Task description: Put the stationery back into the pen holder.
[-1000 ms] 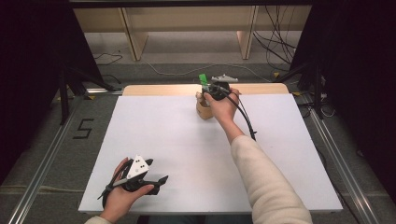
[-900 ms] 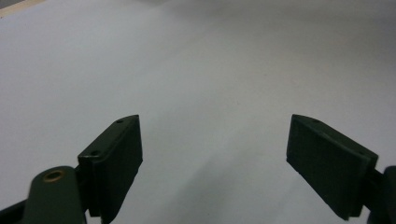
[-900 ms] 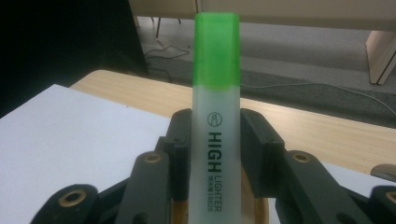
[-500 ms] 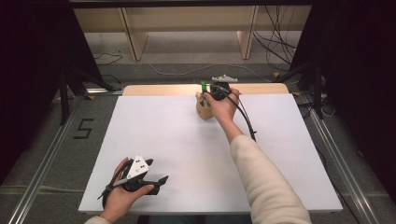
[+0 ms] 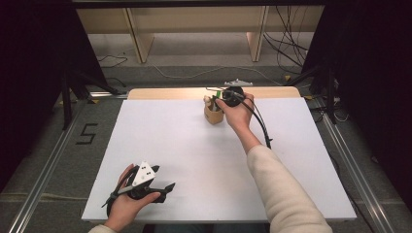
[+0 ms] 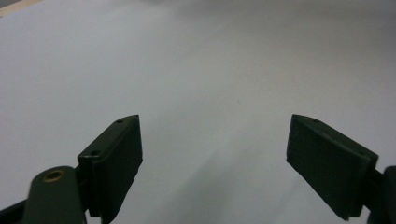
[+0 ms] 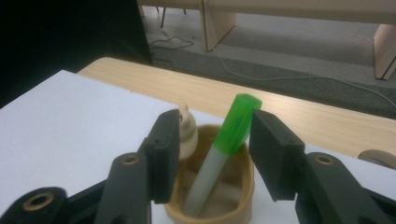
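Since a second ago the green-capped marker [image 7: 223, 150] has dropped from above the holder into it, while my left hand has not shifted. My right gripper [image 7: 214, 144] hangs over the small tan holder [image 7: 240, 186] at the far edge of the white sheet [image 5: 184, 145], jaws spread either side of the marker's green cap — the right one looks to touch it, the left stands clear, so nothing is pinched. The marker leans in the holder, cap up, its grey barrel going down inside. A pale rounded figure [image 7: 187, 130] on the holder's rim sits just behind my left jaw. Beyond the sheet runs a strip of bare wooden table [image 7: 289, 112], then grey floor with loose cables [image 5: 194, 73] and shelf legs [image 5: 138, 39]. My left gripper [image 5: 163, 189] rests near the sheet's front-left corner in my hand [image 5: 127, 206], jaws wide apart over blank white — nothing between them. A "5" [image 5: 86, 134] is taped on the floor to the left.
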{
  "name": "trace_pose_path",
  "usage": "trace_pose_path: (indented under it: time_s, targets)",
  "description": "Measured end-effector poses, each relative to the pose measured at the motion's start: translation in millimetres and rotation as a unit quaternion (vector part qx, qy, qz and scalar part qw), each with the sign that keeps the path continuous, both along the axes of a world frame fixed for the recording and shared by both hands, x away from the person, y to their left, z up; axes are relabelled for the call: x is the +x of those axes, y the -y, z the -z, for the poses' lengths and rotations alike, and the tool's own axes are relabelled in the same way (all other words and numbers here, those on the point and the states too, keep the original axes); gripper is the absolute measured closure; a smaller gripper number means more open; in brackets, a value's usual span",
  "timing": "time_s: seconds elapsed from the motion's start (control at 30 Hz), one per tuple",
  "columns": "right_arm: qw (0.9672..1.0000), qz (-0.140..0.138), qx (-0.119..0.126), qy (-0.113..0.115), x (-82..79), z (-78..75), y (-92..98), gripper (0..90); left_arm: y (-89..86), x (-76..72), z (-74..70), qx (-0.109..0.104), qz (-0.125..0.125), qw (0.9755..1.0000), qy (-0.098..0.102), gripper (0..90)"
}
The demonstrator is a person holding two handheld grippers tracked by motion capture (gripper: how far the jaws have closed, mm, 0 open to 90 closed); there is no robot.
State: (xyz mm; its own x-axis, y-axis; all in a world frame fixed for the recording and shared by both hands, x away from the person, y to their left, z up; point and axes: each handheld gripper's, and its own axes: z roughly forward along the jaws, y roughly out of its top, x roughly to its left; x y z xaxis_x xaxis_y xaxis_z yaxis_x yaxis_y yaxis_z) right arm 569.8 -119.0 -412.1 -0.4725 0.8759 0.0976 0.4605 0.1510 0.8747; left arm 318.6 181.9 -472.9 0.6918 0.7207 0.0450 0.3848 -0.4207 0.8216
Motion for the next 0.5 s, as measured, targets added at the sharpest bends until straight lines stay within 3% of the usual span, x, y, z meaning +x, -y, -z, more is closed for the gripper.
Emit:
trace_pose_path:
  time_s: [0.37,0.5]
  targets:
    - [0.9995,-0.022,-0.015,-0.019,-18.4,3.5,15.0,45.0,-0.4,0.2,0.2,0.003,-0.002,1.0,0.0,18.4]
    - [0.9994,-0.026,-0.016,-0.016,-25.2,3.5,18.9,44.1,-0.3,0.2,0.3,0.003,-0.001,1.0,-0.001,18.4]
